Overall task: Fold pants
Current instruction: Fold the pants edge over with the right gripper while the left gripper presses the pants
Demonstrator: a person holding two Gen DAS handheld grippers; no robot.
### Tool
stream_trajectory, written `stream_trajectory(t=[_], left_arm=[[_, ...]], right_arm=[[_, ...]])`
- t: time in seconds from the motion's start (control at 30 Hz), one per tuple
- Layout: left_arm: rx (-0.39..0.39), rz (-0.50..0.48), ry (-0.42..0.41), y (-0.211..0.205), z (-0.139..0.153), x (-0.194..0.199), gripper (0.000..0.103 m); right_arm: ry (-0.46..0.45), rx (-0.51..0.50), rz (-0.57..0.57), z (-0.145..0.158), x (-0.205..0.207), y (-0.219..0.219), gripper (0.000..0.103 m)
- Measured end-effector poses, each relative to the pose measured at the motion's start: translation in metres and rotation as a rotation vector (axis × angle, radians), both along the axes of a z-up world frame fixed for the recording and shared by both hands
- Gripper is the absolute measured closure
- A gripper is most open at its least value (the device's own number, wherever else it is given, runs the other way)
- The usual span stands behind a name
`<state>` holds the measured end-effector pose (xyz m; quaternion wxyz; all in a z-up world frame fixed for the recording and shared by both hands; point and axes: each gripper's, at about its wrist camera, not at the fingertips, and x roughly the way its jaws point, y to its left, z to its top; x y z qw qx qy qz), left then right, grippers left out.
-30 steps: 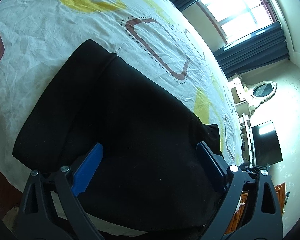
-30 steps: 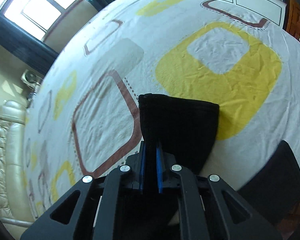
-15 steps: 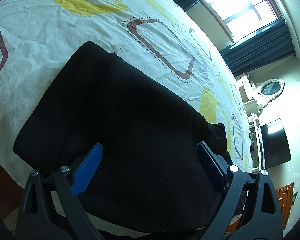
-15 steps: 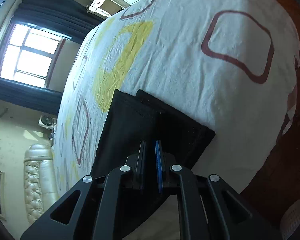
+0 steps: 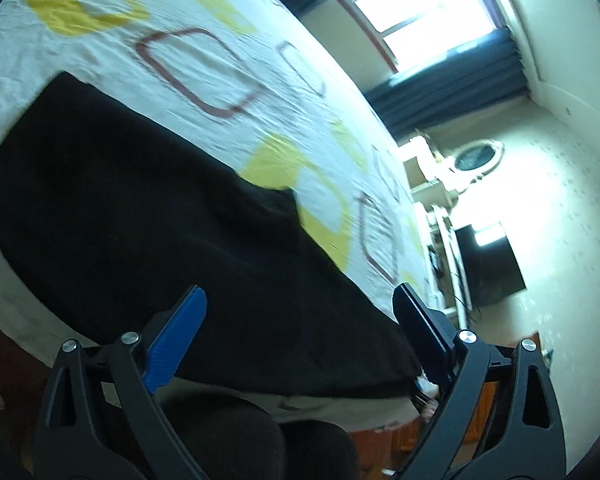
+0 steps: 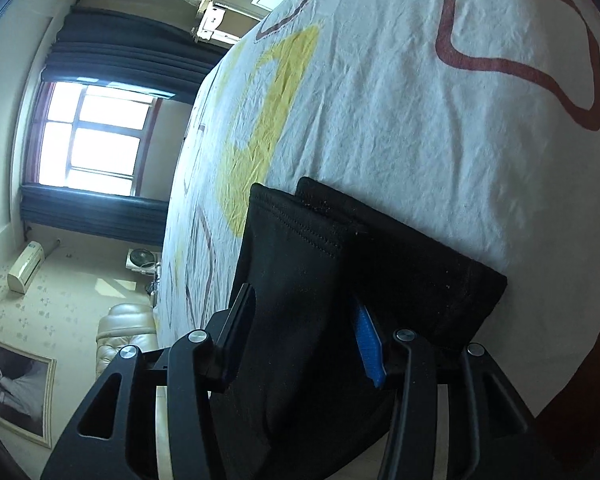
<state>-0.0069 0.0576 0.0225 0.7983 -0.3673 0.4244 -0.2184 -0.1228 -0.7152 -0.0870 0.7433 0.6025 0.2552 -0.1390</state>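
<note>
The black pants [image 5: 148, 200] lie flat along the near edge of the bed, on a white sheet [image 5: 220, 64] with yellow and maroon shapes. My left gripper [image 5: 300, 304] is open and hovers just above the pants, holding nothing. In the right wrist view the two hemmed leg ends [image 6: 332, 248] lie stacked on the sheet [image 6: 420, 100]. My right gripper [image 6: 304, 320] is open, its fingers standing on either side of the upper leg end, which runs between them.
The bed edge drops to a dark wooden floor [image 6: 580, 400]. A window with dark curtains [image 5: 440, 80], a dresser with an oval mirror [image 5: 476, 156] and a dark TV screen [image 5: 488, 264] stand beyond the bed. A cream leather headboard [image 6: 124, 336] lies past the bed.
My right gripper was shut on the leg end and has now opened, after swinging the leg end over onto the other. The left gripper stayed open and shifted along the pants.
</note>
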Motion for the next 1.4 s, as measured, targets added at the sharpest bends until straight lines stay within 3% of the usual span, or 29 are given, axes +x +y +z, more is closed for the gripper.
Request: stream_trajectory(t=[0.07,0.13,0.27,0.43,0.73,0.9,1.03,1.2,1.23,1.27,1.33,1.4], left_arm=[[-0.051,-0.115,-0.002,-0.052,0.001,-0.011,0.009],[-0.102,-0.218,0.029,-0.104,-0.009,-0.017,0.009],[-0.149,-0.329,0.093,-0.190,-0.038,-0.023,0.009],[-0.235,-0.341,0.256,-0.257,-0.085,-0.024,0.009],[-0.234,-0.238,0.305,-0.282,-0.123,-0.012,0.009],[-0.227,-0.205,0.300,-0.283,-0.121,-0.020,0.009],[-0.166,-0.187,0.252,-0.286,-0.117,-0.020,0.009],[-0.155,-0.117,0.268,-0.291,-0.120,-0.015,0.009],[-0.144,-0.112,0.267,-0.290,-0.118,-0.014,0.013],[-0.130,-0.099,0.269,-0.289,-0.116,-0.013,0.033],[-0.067,-0.082,0.294,-0.291,-0.116,-0.012,0.064],[-0.044,-0.077,0.323,-0.291,-0.124,-0.010,0.077]], right_arm=[[0.012,-0.016,-0.001,-0.001,0.002,0.000,0.063],[0.048,-0.033,0.012,-0.003,0.005,0.000,0.090],[0.017,0.031,-0.005,-0.015,0.000,-0.003,0.095],[0.003,0.052,0.003,-0.017,0.000,-0.003,0.095],[-0.034,0.076,0.010,-0.024,-0.004,-0.003,0.095],[-0.058,0.100,0.010,-0.030,-0.008,-0.007,0.095],[-0.067,0.108,0.011,-0.034,-0.011,-0.010,0.095],[-0.078,0.112,0.013,-0.038,-0.014,-0.013,0.095],[-0.082,0.113,0.011,-0.039,-0.014,-0.013,0.095],[-0.088,0.114,0.008,-0.040,-0.015,-0.013,0.095],[-0.092,0.116,0.005,-0.042,-0.016,-0.014,0.096],[-0.090,0.106,0.004,-0.041,-0.016,-0.013,0.096]])
